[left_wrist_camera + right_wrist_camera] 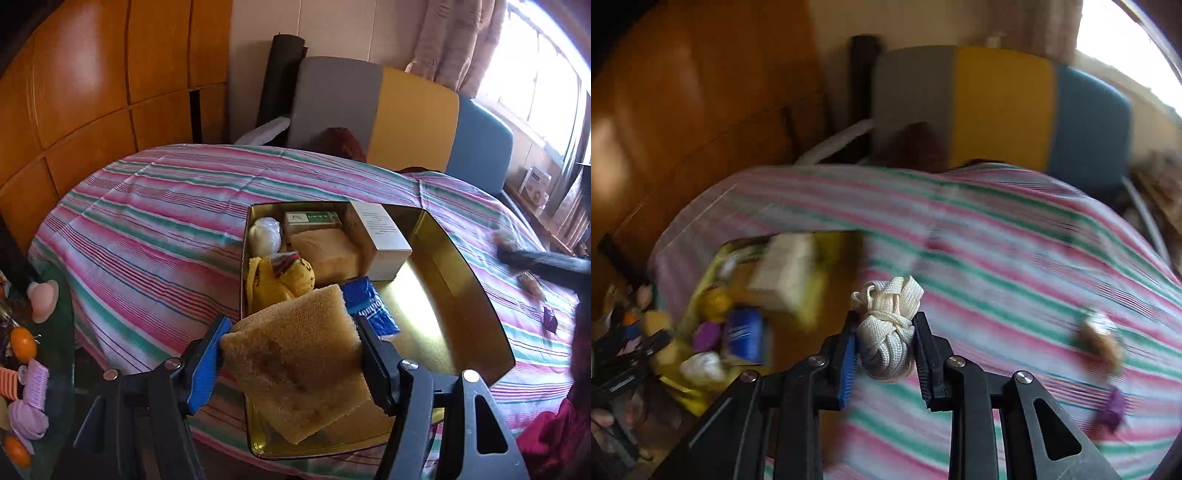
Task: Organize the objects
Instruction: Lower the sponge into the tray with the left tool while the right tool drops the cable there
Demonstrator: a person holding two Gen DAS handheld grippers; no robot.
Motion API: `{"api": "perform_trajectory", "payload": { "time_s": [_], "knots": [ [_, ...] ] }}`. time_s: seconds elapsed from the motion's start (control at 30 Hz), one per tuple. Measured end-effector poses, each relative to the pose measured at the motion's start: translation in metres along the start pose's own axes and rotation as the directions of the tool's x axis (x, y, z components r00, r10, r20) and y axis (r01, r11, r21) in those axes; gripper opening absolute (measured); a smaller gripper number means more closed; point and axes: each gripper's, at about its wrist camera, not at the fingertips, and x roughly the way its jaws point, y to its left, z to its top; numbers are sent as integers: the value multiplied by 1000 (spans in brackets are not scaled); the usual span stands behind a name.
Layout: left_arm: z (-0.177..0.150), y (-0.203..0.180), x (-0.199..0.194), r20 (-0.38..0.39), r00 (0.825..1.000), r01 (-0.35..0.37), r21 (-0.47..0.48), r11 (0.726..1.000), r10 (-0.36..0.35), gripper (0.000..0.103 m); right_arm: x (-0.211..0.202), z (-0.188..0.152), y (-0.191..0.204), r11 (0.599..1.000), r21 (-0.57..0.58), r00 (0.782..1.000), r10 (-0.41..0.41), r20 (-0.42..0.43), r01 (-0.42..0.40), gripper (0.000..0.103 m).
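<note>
Our left claw pinches a tan sponge by its two side edges and holds it over the near end of the gold tin, which sits on the striped cloth of the worktop. The tin already holds a white box, a green packet, a second tan sponge, a white wrapped ball, something yellow and a blue tissue pack. We judge the sponge light, soft and springy: it bows slightly between the fingers, so a grip across the middle of its edges suits it, and too hard a squeeze would fold it.

Our right claw is pressed onto a bundle of white woven cord, held above the cloth to the right of the tin; this view is blurred. The bundle looks light and limp, and we judge a grip across its knotted waist best, since loose loops could slip free. A brown fuzzy thing and a small purple item lie on the cloth off to the right, well apart from the tin, not yet put away
</note>
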Motion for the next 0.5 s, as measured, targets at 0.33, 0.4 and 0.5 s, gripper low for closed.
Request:
{"api": "perform_trajectory", "payload": {
  "time_s": [0.33,0.4,0.5],
  "knots": [
    [-27,-34,23,-127,964,252,134,958,-235,84,110,-17,90,997,-72,979,7,-203,-23,28],
    [-30,-33,29,-147,961,251,118,961,-233,85,119,-20,89,997,-70,974,3,-226,-19,29],
    [-27,-25,28,-121,967,237,85,968,-226,85,125,-21,77,999,-34,971,33,-238,-42,33]
  ]
}}
